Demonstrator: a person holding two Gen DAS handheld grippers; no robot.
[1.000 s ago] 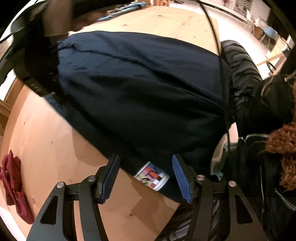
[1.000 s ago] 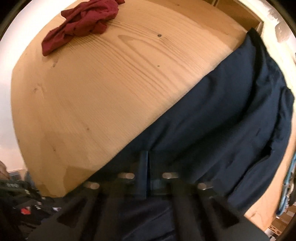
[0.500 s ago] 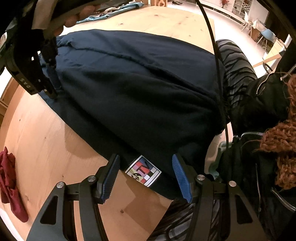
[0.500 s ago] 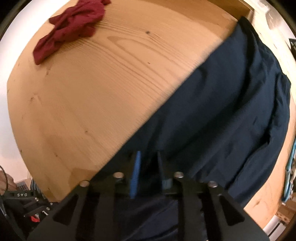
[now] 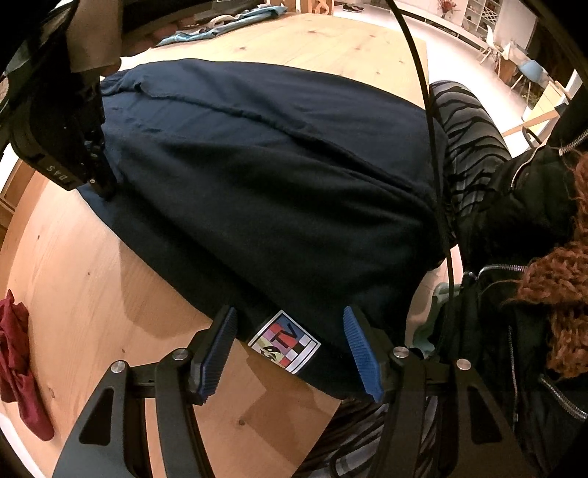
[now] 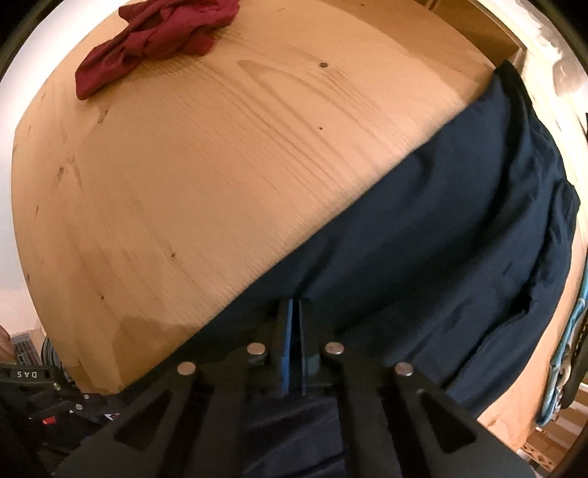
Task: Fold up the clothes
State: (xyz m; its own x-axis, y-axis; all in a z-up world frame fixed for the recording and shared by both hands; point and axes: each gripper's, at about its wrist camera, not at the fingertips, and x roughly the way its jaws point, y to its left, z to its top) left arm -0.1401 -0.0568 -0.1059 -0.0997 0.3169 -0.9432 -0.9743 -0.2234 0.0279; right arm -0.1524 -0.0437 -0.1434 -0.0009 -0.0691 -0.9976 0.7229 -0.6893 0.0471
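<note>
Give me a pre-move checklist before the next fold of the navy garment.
1. Right gripper jaws shut on the navy garment's edge: ok.
2. Left gripper gripping the hem: not ok, jaws open astride the colourful label.
3. Garment spread flat on the wooden table: ok, minor creases.
4. Red cloth away from the garment: ok.
5. Cable off the fabric: cannot tell.

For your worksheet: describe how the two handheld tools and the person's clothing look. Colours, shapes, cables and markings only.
Left tool: black angular linkage arms with silver rivets and ribbed blue pads. Right tool: the same black frame, silver rivets and blue pads; its body in the left view bears white letters "DAS". A black cable runs past. The person wears a black zipped jacket and zebra-striped trousers.
</note>
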